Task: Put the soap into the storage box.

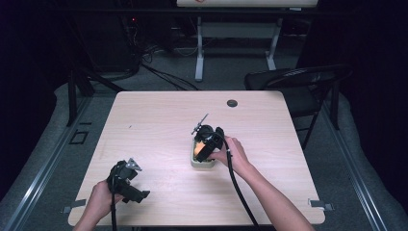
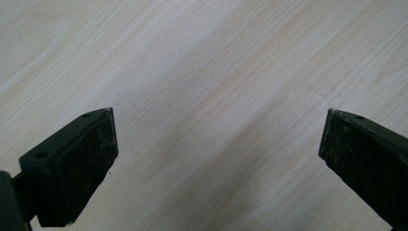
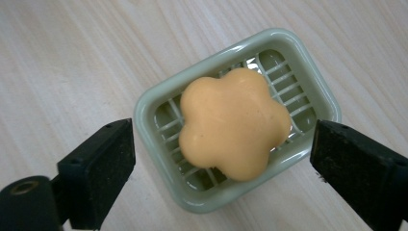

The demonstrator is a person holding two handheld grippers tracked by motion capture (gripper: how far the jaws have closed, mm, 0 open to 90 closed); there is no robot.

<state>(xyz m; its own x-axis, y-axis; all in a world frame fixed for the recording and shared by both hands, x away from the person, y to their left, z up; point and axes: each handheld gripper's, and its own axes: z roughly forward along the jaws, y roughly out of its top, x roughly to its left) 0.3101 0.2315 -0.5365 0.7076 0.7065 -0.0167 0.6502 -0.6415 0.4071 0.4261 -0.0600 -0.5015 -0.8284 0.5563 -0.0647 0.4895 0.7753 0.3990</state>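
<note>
Flower-shaped orange soap lies in a pale-green slatted dish; both tongs released, empty.

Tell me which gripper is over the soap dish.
The right gripper: open above the green dish holding orange flower soap. The left gripper sits over bare table.

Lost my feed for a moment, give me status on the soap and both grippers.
Right gripper open above the dish, gripping nothing. Orange flower-shaped soap lying in the green soap dish. Left gripper open over bare table. Nothing in the way.
</note>
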